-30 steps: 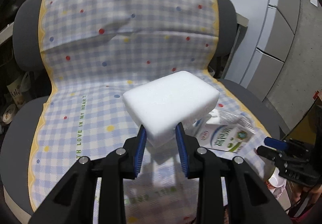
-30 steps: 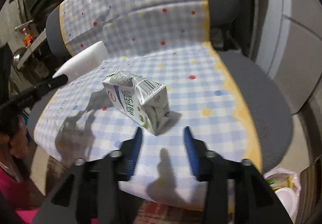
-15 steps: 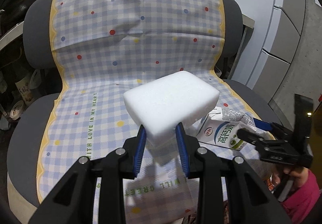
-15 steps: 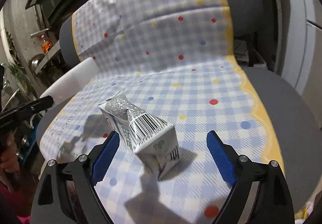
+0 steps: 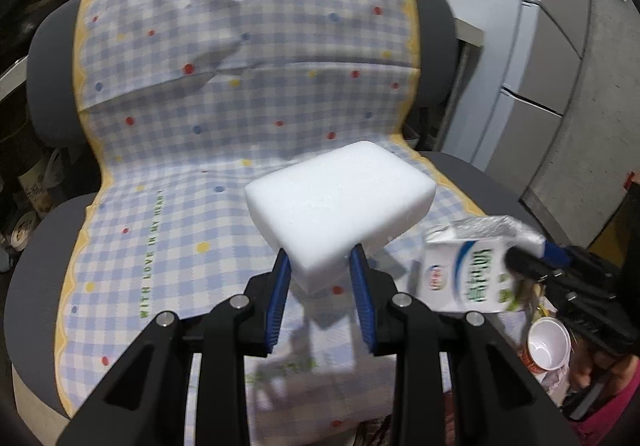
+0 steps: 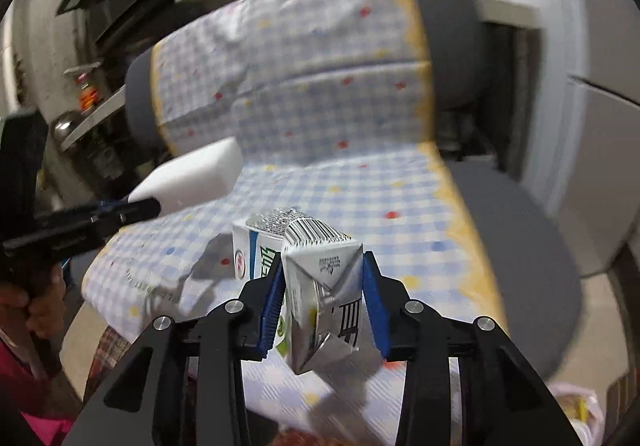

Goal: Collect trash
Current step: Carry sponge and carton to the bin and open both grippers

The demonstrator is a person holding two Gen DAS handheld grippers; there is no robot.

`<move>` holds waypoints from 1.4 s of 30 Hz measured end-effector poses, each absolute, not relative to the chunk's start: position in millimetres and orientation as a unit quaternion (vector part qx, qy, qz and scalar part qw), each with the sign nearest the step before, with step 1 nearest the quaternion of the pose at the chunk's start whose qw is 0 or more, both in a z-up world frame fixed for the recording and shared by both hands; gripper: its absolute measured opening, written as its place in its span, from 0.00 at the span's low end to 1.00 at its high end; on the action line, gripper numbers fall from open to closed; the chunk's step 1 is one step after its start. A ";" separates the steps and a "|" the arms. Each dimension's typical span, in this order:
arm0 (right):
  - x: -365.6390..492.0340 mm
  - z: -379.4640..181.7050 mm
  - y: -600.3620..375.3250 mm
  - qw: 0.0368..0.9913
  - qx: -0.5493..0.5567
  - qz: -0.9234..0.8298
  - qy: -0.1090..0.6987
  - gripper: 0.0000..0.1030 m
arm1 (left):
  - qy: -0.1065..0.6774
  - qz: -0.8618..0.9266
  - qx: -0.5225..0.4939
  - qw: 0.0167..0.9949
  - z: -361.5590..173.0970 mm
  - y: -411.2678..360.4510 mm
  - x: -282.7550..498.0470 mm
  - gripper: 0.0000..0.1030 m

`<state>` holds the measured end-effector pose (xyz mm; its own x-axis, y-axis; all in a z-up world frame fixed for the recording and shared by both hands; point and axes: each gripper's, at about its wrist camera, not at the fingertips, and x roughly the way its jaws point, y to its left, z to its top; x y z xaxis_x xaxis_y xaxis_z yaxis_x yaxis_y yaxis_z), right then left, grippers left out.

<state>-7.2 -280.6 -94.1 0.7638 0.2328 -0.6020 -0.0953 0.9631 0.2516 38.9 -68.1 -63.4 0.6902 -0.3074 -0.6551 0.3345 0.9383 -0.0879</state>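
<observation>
My left gripper (image 5: 320,278) is shut on a white foam block (image 5: 340,201) and holds it above the chair seat. The block also shows at the left of the right wrist view (image 6: 192,177). My right gripper (image 6: 323,302) is shut on a crumpled white milk carton (image 6: 316,278) with a blue-green print and a barcode, lifted off the seat. In the left wrist view the carton (image 5: 468,274) is at the right, held by the right gripper (image 5: 532,254).
A grey office chair (image 5: 40,258) wears a blue-checked cover with coloured dots (image 5: 240,85). A white cup and other rubbish (image 5: 546,342) lie low at the right. Grey cabinets (image 5: 552,45) stand at the right; cluttered shelves (image 6: 88,97) at the left.
My right gripper closed on the milk carton and lifted it off the seat. My left gripper kept hold of the foam block and stayed over the seat.
</observation>
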 end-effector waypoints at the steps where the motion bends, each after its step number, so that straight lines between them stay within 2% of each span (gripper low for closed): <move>1: -17.6 -87.9 -287.6 0.936 0.105 0.069 0.328 0.37 | 0.349 -0.183 0.021 0.919 -62.2 -74.4 35.4 0.28; 14: -179.2 -45.6 -398.0 0.921 0.138 -0.198 0.305 0.37 | 0.317 -0.408 0.099 0.851 -67.7 -244.8 -43.1 0.28; 25: -245.8 -69.6 -464.2 0.877 0.196 -0.326 0.292 0.37 | 0.334 -0.471 0.163 0.800 -95.1 -344.3 -77.8 0.28; 32: -269.4 -92.7 -492.8 0.855 0.229 -0.362 0.292 0.37 | 0.368 -0.495 0.215 0.757 -132.0 -394.1 -82.6 0.31; 33: -269.3 -94.2 -494.8 0.854 0.230 -0.364 0.292 0.37 | 0.372 -0.498 0.220 0.752 -136.1 -400.3 -83.5 0.33; 35: -270.5 -97.4 -498.0 0.852 0.233 -0.366 0.293 0.37 | 0.377 -0.507 0.226 0.741 -142.3 -411.2 -84.5 0.48; 36: -270.8 -99.1 -498.7 0.851 0.234 -0.367 0.294 0.37 | 0.377 -0.509 0.228 0.740 -143.1 -413.6 -84.2 0.60; 42: -266.7 -110.4 -501.3 0.847 0.241 -0.364 0.304 0.37 | 0.365 -0.497 0.209 0.759 -130.6 -394.0 -75.0 0.63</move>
